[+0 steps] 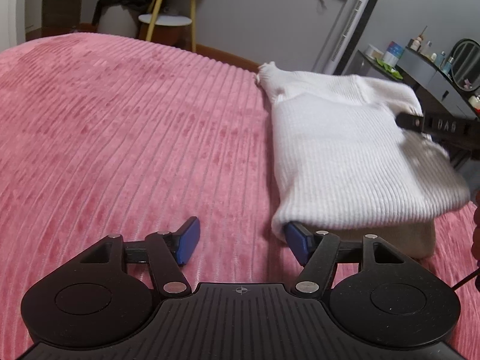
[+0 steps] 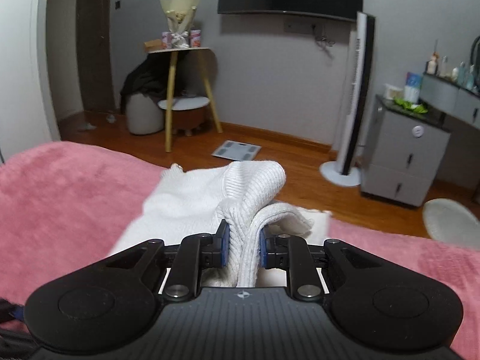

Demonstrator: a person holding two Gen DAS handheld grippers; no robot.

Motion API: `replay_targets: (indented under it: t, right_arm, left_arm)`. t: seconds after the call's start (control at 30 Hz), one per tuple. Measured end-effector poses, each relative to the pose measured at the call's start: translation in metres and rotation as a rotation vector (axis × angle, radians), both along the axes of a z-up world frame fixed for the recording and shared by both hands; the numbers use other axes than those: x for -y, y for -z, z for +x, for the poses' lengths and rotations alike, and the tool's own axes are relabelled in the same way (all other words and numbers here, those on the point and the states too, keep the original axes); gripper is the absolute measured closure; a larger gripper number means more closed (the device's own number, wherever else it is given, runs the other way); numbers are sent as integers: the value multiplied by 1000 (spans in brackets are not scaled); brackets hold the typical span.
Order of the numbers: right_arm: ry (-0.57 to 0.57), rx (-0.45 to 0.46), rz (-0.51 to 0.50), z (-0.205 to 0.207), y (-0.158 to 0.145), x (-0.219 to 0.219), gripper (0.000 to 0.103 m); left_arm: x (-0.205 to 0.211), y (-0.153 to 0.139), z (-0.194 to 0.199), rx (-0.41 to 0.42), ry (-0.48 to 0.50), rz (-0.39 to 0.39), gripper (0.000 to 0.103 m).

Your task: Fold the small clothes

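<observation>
A white ribbed knit sweater [image 1: 339,147] lies partly folded on the pink bedspread [image 1: 120,138], at the right of the left wrist view. My left gripper [image 1: 240,238] is open and empty, low over the bed; its right fingertip [image 1: 295,235] touches the sweater's near corner. My right gripper [image 2: 242,244] is shut on a bunched fold of the sweater [image 2: 249,189] and lifts it above the bed. Its black finger [image 1: 420,123] shows at the sweater's right side in the left wrist view.
A beige cloth [image 1: 414,237] lies under the sweater's near edge. Beyond the bed's far edge are wooden floor, a tower fan [image 2: 354,105], a grey drawer unit [image 2: 405,156], a wooden-legged side table [image 2: 180,90] and a scale [image 2: 237,150].
</observation>
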State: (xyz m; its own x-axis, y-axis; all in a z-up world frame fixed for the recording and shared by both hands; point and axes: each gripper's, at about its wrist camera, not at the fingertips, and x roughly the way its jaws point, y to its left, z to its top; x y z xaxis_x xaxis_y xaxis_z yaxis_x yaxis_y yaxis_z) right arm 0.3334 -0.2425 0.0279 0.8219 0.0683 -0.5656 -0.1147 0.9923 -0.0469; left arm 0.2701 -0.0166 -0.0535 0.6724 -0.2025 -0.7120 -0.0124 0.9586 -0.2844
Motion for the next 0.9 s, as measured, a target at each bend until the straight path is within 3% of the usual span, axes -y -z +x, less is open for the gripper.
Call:
replay_targets:
  t: [0.2,0.3,0.43,0.53,0.67,0.73,0.77,0.83,0.9]
  right_arm:
    - [63,-38,-110,-2,24,13,85]
    - [86,-89,-112,1,42,25,83]
    - [111,-108,7,0,40,42,79]
    - [111,-130,118,-8,32,57,74]
    - [72,-179,271,-21,28,68,57]
    - [54,-220,308,-22,35,70,56]
    - [51,-231,313,-21,39,69,59]
    - [48,-220,304,-21,40,66,81]
    - [59,-160,227,-25,29,56,86]
  left_arm:
    - [-2,-6,-1,-11,15,-24,32]
    - [-4,-12,-2,-3,-5,-8,33]
    - [-13,-21,-4,39,-29,-18,32]
    - [-13,-14,-1,21,-28,-37,32]
    - [-7,-7,-1,10,-4,-45,32]
    - [-4,-5,-2,11,2,-34,32]
    - [-3,-4,-2,11,2,-28,32]
    - [-3,-4,-3,14,-2,-32,32]
    - [-4,-6,-3,21,-6,-45,30]
